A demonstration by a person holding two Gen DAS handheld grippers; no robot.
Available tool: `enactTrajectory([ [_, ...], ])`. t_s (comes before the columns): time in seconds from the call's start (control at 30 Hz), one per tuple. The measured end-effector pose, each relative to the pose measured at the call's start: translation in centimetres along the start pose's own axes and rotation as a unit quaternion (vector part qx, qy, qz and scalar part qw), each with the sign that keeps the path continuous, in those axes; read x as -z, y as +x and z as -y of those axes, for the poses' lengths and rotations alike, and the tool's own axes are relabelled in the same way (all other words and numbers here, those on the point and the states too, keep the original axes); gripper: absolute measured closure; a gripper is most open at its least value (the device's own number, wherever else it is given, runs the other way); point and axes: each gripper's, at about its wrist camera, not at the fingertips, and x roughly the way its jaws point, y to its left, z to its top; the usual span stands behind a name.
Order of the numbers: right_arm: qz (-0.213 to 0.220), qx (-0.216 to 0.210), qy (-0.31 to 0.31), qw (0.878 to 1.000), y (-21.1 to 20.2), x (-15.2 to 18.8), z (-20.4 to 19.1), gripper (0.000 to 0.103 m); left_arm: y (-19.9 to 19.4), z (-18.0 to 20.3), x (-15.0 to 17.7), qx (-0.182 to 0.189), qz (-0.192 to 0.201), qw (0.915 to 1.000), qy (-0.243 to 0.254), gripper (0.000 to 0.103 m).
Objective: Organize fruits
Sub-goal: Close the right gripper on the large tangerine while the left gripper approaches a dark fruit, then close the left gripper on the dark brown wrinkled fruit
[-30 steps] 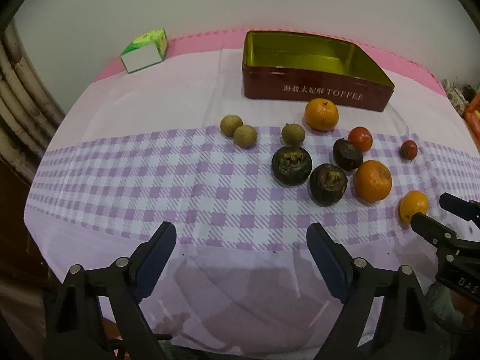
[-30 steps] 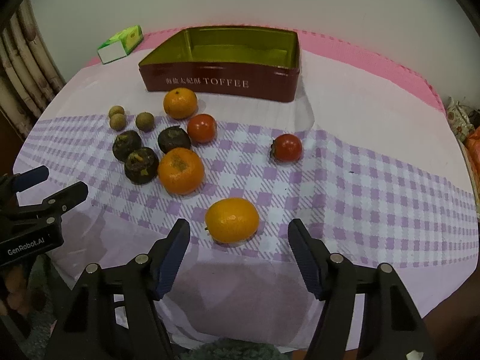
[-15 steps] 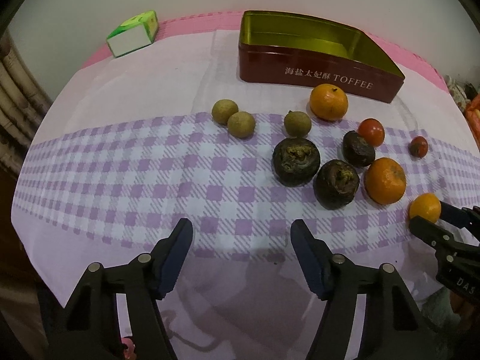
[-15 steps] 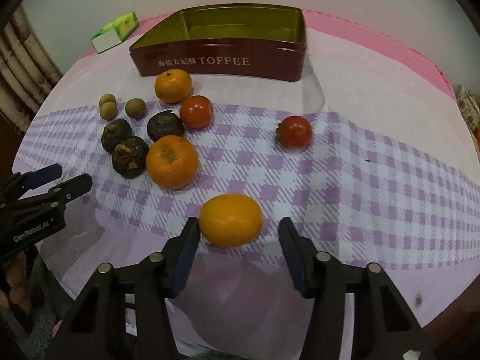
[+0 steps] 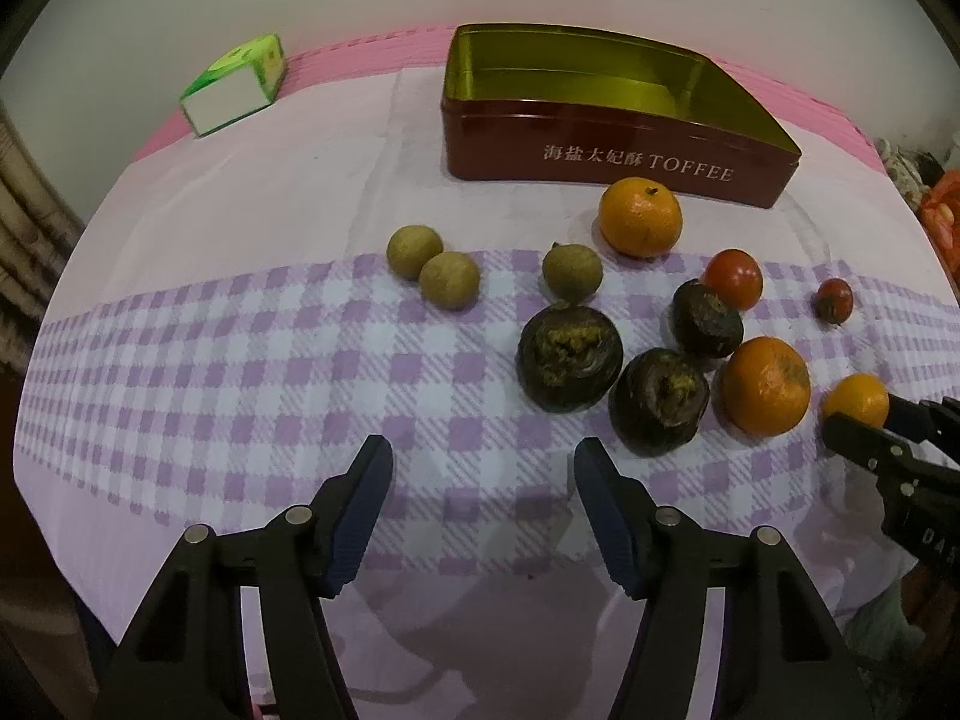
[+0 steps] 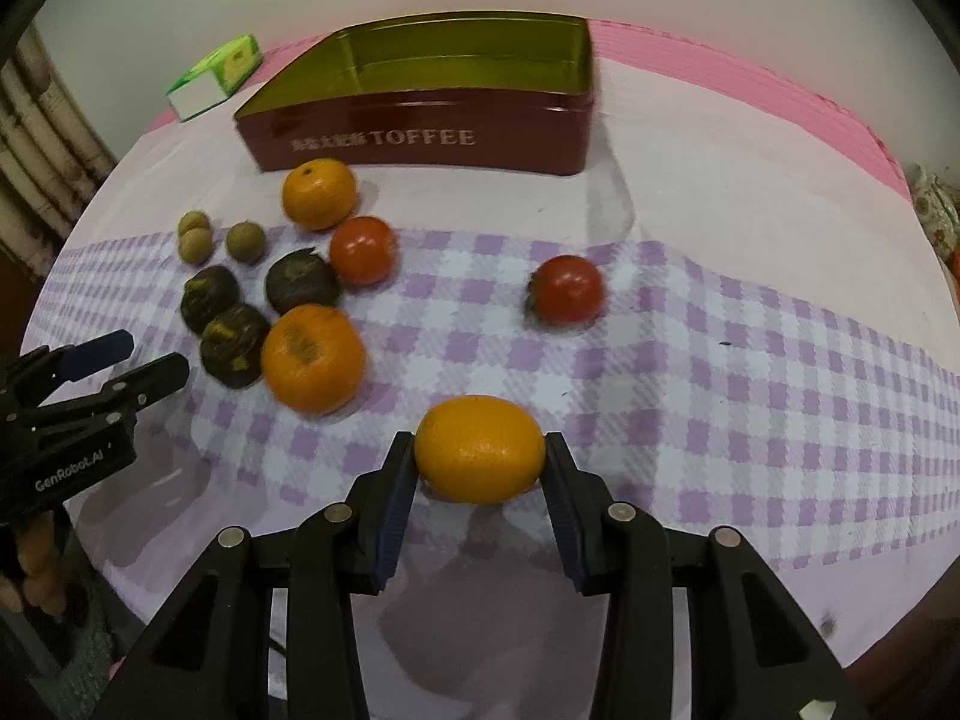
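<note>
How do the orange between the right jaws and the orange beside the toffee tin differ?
The orange in the right gripper is oval and smooth, touched by both jaws; the orange by the tin is rounder, shows a dark stem dot, and lies free. The first is nearest the camera, the second next to the toffee tin. Both are orange citrus.

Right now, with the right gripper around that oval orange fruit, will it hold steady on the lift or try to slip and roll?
The right gripper pads meet the oval orange fruit at its narrow ends, so it may pivot between them. Its skin looks smooth and slightly glossy, so probably somewhat slippery. Being rounded, it would likely roll if released on the checked cloth.
</note>
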Motion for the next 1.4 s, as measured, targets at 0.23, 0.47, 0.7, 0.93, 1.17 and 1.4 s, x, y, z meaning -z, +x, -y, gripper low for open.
enactTrajectory([
  [0.23,0.003,0.001,0.0,1.0,0.5,-0.9,0.0,0.064,1.1,0.4,-1.3,0.012,0.0,0.9998,0.015,0.043],
  [0.47,0.003,-0.002,-0.001,1.0,0.6,-1.3,0.3,0.064,2.6,1.3,-2.8,0.014,0.0,0.9996,0.024,0.043],
  [0.7,0.005,-0.004,-0.006,1.0,0.9,-2.0,0.2,0.064,3.4,1.6,-3.9,0.024,0.002,0.9993,0.028,0.052],
  [0.93,0.004,-0.005,-0.009,1.0,1.1,-2.2,0.0,0.064,3.6,2.3,-4.3,0.035,0.006,0.9988,0.033,0.065],
  [1.17,0.004,-0.004,-0.01,1.0,1.1,-2.2,-0.1,0.065,4.0,2.4,-4.5,0.044,0.007,0.9986,0.028,0.067],
  [1.4,0.007,-0.003,-0.012,1.0,0.9,-2.2,-0.1,0.065,3.6,2.1,-4.1,0.048,0.006,0.9985,0.025,0.068],
])
